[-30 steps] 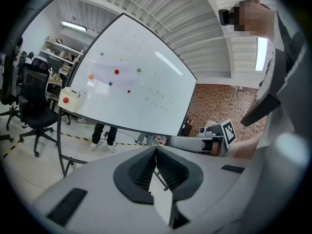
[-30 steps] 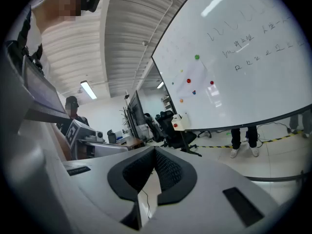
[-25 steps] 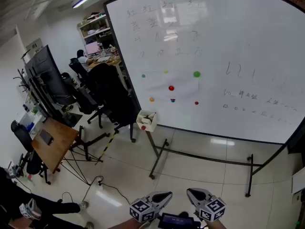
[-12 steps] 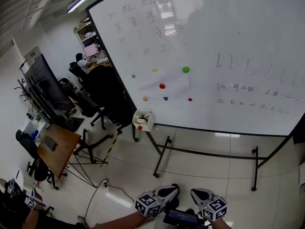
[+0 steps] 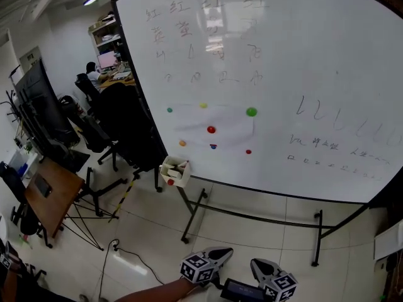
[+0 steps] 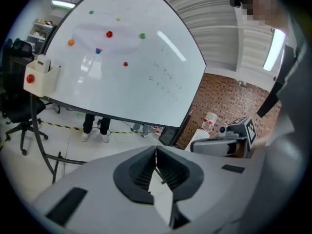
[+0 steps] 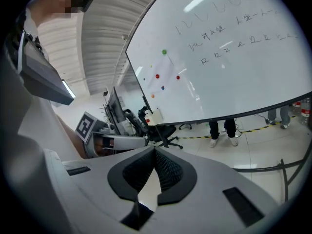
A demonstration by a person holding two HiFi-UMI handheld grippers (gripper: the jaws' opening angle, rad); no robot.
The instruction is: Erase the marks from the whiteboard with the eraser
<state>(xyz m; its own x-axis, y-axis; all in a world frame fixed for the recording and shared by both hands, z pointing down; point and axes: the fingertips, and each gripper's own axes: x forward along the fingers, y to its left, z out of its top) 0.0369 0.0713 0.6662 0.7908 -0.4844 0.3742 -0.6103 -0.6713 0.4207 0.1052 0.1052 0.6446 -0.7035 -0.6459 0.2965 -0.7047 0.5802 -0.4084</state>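
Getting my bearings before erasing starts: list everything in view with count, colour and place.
whiteboard: one, white, centre
written marks: many, faint dark, board's top left and right
magnets: seven, green, yellow, red, orange, blue, board's lower left
holder box: one, cream, board's lower left corner
office chairs: several, black, left of board
wooden table: one, brown, far left
seated person: one, background left
eraser: none I can make out
left gripper: one, grey, shut, empty, bottom
right gripper: one, grey, shut, empty, bottom

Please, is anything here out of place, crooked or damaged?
Nothing is spilled or broken. Only a faint grey smear on the large white whiteboard, around the small round coloured magnets, looks odd, like half-wiped ink.
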